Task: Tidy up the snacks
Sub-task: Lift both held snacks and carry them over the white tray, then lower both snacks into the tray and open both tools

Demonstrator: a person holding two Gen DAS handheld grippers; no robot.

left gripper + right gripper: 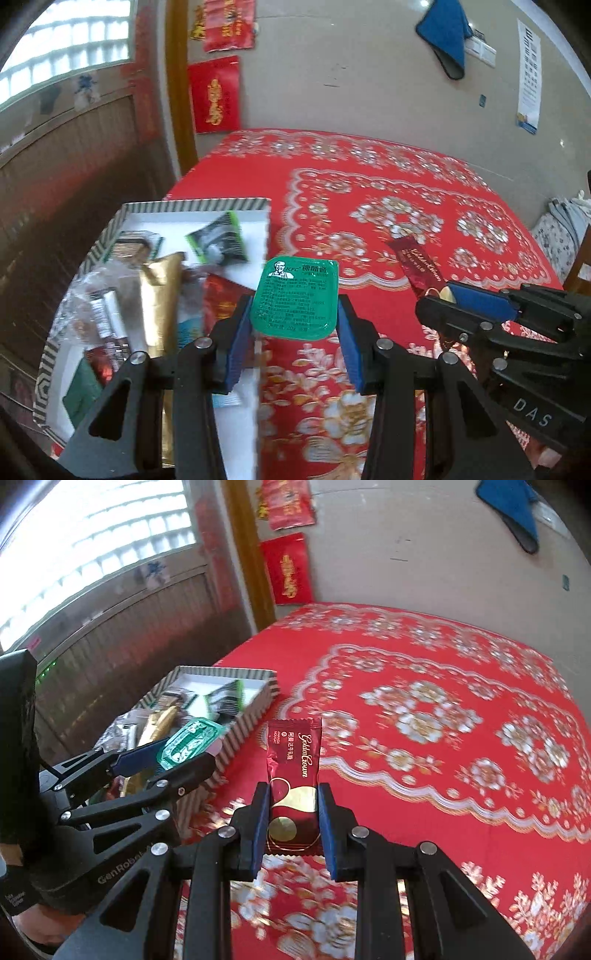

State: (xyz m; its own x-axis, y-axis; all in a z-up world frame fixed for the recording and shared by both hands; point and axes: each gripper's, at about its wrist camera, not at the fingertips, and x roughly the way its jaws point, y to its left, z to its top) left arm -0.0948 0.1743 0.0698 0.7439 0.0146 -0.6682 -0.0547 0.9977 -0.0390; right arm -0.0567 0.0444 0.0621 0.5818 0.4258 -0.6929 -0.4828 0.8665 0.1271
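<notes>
My left gripper is shut on a green KFC sauce cup and holds it in the air at the right rim of a striped box. The cup also shows in the right wrist view, over the box's near corner. My right gripper is shut on a dark red Golden Crown snack bar, held above the red floral tablecloth. The bar also shows in the left wrist view, right of the cup. The box holds several snack packets, among them a gold one.
The striped box stands at the table's left edge. A wall with red paper decorations lies behind the table. A wooden chair edge shows at far right.
</notes>
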